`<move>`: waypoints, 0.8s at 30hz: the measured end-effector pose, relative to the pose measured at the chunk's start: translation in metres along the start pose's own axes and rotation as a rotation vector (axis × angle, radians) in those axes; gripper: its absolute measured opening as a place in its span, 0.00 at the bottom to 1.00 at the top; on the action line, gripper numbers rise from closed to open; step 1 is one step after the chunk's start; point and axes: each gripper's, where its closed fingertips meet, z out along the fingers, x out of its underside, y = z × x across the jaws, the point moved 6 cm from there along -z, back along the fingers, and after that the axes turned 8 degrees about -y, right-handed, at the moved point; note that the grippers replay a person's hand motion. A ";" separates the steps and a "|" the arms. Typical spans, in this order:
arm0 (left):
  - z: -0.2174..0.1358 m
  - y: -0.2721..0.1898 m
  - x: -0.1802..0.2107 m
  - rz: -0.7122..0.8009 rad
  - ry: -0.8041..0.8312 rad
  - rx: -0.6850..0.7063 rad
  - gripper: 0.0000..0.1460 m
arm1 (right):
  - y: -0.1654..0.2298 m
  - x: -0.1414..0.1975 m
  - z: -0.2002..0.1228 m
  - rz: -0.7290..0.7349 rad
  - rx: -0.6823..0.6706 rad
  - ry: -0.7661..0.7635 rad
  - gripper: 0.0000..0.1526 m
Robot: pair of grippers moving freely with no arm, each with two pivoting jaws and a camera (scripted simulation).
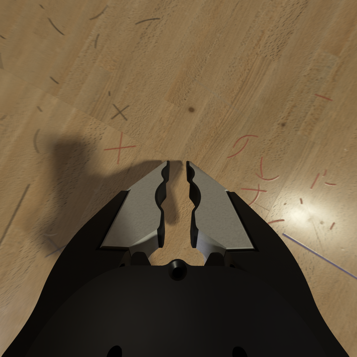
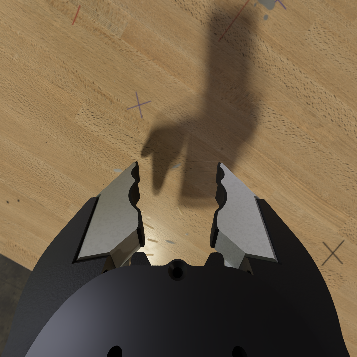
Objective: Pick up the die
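Observation:
The die shows in neither view. My left gripper (image 1: 177, 164) hangs over the wooden table (image 1: 193, 77) with its jaws almost closed. Only a narrow slit is left between them, and nothing is held in it. My right gripper (image 2: 177, 166) is wide open and empty above the wooden table (image 2: 77, 96). Its shadow falls on the wood just ahead of the fingertips. Neither gripper shows in the other's view.
Red, black and blue pen marks and crosses are scattered over the wood, such as a red cross (image 1: 119, 147) and a blue cross (image 2: 139, 105). The table's edge and a dark floor (image 2: 11, 280) show at the lower left of the right wrist view.

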 end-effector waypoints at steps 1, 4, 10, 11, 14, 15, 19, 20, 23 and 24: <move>0.002 -0.001 0.000 -0.019 -0.002 0.032 0.09 | 0.005 0.002 0.002 -0.001 0.019 -0.006 0.53; 0.006 -0.004 0.000 -0.019 -0.003 0.053 0.00 | 0.014 0.004 0.009 0.001 0.041 -0.024 0.50; -0.004 -0.010 -0.003 0.027 0.007 0.105 0.00 | 0.000 -0.003 0.014 -0.035 0.012 -0.031 0.53; -0.005 -0.012 -0.003 0.038 0.009 0.107 0.00 | -0.005 -0.003 0.015 -0.040 0.003 -0.030 0.54; -0.001 -0.030 -0.007 -0.014 -0.015 0.219 0.00 | -0.022 -0.009 0.016 -0.109 0.037 -0.053 0.50; 0.001 -0.035 -0.009 -0.033 -0.023 0.240 0.00 | -0.030 -0.011 0.016 -0.119 0.052 -0.063 0.47; 0.005 -0.040 -0.013 -0.036 -0.019 0.215 0.00 | -0.067 -0.018 0.024 -0.070 0.023 -0.079 0.46; 0.004 -0.038 -0.013 -0.047 -0.011 0.207 0.00 | -0.075 -0.020 0.026 -0.073 0.014 -0.082 0.48; 0.000 -0.027 -0.016 -0.071 0.017 0.145 0.00 | -0.095 -0.026 0.031 -0.100 -0.013 -0.088 0.50; -0.001 -0.023 -0.016 -0.081 0.021 0.118 0.00 | -0.099 -0.027 0.032 -0.116 -0.032 -0.090 0.51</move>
